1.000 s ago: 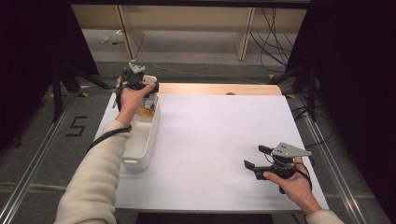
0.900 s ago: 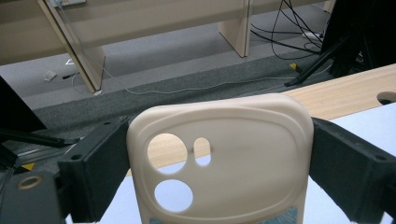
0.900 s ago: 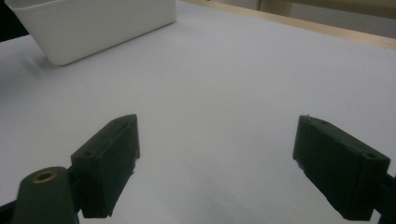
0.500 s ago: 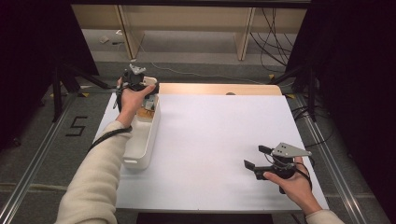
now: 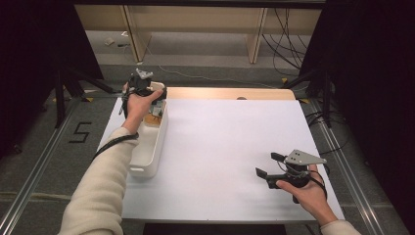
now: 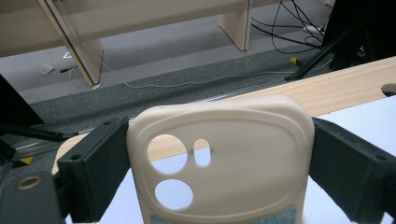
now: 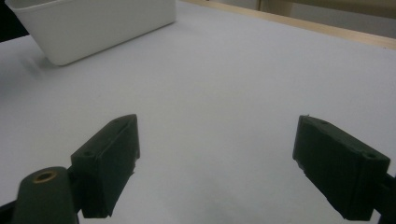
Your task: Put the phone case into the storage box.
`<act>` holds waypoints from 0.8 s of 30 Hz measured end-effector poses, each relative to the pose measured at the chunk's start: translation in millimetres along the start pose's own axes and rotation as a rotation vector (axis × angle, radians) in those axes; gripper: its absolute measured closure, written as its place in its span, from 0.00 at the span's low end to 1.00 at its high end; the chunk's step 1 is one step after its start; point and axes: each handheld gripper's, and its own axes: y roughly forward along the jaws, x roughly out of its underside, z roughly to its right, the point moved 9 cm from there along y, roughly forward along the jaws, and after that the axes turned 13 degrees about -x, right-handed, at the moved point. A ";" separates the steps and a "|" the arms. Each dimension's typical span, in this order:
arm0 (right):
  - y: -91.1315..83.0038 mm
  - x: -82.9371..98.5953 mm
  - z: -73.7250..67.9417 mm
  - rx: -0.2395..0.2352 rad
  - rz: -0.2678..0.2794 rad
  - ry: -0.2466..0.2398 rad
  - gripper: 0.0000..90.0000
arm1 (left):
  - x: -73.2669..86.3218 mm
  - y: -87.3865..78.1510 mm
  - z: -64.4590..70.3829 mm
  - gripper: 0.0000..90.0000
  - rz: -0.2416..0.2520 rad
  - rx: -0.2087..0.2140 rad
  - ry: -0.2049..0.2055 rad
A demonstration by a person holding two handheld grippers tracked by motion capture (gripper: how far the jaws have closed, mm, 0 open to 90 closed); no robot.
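A cream phone case (image 6: 233, 154) with round camera cut-outs stands upright between the jaws of my left gripper (image 6: 219, 158), which is shut on its two sides. From above, the left gripper (image 5: 149, 90) hovers over the far end of a white bin (image 5: 147, 156) at the table's left side. My right gripper (image 5: 266, 165) rests low over the white table near the front right, open with nothing between its jaws. Seen along its own jaws, the right gripper (image 7: 217, 158) faces bare white table, with the white bin (image 7: 93, 28) farther off.
A few small brownish and grey items (image 5: 154, 115) lie in the bin's far end, partly hidden by the hand. A wooden strip (image 5: 230, 93) runs along the table's far edge. Beyond it are floor cables (image 5: 288, 34) and shelf legs.
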 end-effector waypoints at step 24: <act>0.8 0.1 -0.4 -0.003 0.001 0.000 0.17 | 5.1 3.6 1.2 0.11 -0.016 0.006 0.004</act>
